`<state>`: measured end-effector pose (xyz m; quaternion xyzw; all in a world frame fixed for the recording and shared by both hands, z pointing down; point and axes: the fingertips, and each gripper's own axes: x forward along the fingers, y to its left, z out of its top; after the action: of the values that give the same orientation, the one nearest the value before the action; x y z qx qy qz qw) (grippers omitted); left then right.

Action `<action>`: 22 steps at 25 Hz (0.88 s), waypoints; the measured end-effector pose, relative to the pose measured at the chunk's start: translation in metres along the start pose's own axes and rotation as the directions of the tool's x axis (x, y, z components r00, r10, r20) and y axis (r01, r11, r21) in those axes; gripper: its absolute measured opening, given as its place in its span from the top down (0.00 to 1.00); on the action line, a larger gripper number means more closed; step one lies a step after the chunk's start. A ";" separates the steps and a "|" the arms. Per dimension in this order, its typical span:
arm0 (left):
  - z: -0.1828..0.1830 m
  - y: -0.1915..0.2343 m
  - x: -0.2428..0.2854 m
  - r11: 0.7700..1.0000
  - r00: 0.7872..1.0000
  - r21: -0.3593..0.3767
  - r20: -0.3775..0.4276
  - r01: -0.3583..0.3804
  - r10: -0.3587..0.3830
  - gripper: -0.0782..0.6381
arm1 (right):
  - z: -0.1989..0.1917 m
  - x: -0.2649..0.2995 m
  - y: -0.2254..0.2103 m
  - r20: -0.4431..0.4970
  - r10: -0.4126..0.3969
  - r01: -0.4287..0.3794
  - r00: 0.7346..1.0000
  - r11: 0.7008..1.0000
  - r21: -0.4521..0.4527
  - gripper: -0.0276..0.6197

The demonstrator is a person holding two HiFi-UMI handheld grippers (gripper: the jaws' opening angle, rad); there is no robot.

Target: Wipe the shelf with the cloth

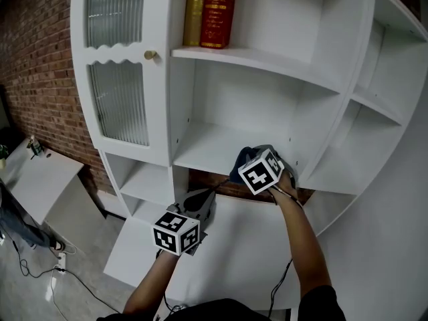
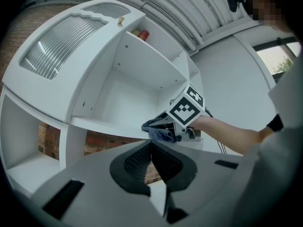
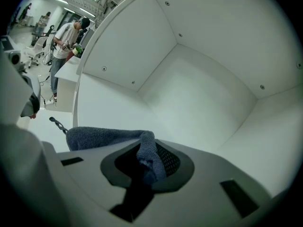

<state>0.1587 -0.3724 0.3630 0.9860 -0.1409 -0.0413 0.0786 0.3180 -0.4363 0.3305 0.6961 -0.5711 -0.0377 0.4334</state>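
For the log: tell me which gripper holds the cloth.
The right gripper: its jaws clamp the blue cloth at the shelf. The left gripper is shut on nothing.

The white cabinet shelf (image 1: pixel 221 146) looks smooth and satin-painted, probably over wood board. The blue-grey cloth (image 3: pixel 99 137) has a rough, looped terry nap. At the left, the ribbed glass door panels (image 1: pixel 120 105) shine beside a coarse, matt red brick wall (image 1: pixel 40 52).

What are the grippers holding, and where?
The right hand-held gripper pinches the blue cloth by a bunched fold. The left hand-held gripper is shut, holding nothing.
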 end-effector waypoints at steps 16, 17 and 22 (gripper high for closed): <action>0.005 0.031 -0.029 0.995 0.995 -0.008 0.012 -0.102 0.103 0.87 | 0.047 0.015 0.035 0.070 0.064 -0.061 0.996 0.997 -0.040 0.86; 0.005 0.033 -0.031 0.994 0.994 -0.008 0.014 -0.109 0.110 0.87 | 0.051 0.016 0.038 0.075 0.070 -0.066 0.995 0.997 -0.042 0.86; 0.005 0.042 -0.042 0.989 0.989 -0.013 0.017 -0.147 0.147 0.87 | 0.063 0.021 0.048 0.085 0.074 -0.068 0.994 0.995 -0.074 0.86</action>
<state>0.1068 -0.4008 0.3678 0.9721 -0.2135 -0.0448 0.0859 0.2540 -0.4873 0.3312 0.6572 -0.6124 -0.0727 0.4334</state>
